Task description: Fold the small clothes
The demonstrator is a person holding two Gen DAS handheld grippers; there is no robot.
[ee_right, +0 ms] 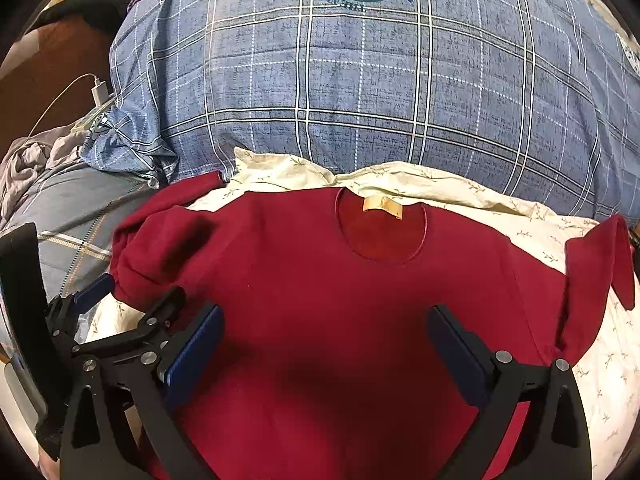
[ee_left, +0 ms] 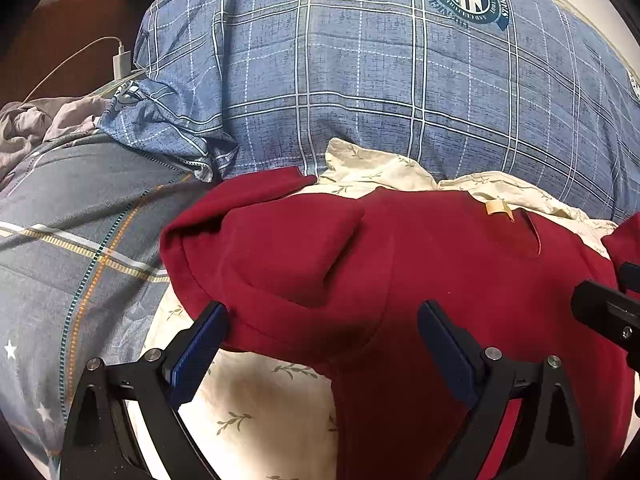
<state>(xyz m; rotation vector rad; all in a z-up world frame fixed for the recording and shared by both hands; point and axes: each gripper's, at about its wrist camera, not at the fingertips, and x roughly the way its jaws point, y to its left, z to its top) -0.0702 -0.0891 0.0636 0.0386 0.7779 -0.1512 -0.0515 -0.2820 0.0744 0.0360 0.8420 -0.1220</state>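
Showing only from the right wrist: red shirt's (ee_right: pixel 320 300) round neckline (ee_right: pixel 384 232).

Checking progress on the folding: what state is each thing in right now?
red shirt: spread front up, not yet folded in half
left sleeve: folded in over the body
right sleeve: lying out to the side
neck label: showing inside the collar
left gripper: open, holding nothing
right gripper: open, holding nothing
charger: cable plugged in

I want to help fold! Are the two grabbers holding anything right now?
Left hand-held gripper: open, holding nothing, over the red shirt.
Right hand-held gripper: open, holding nothing.
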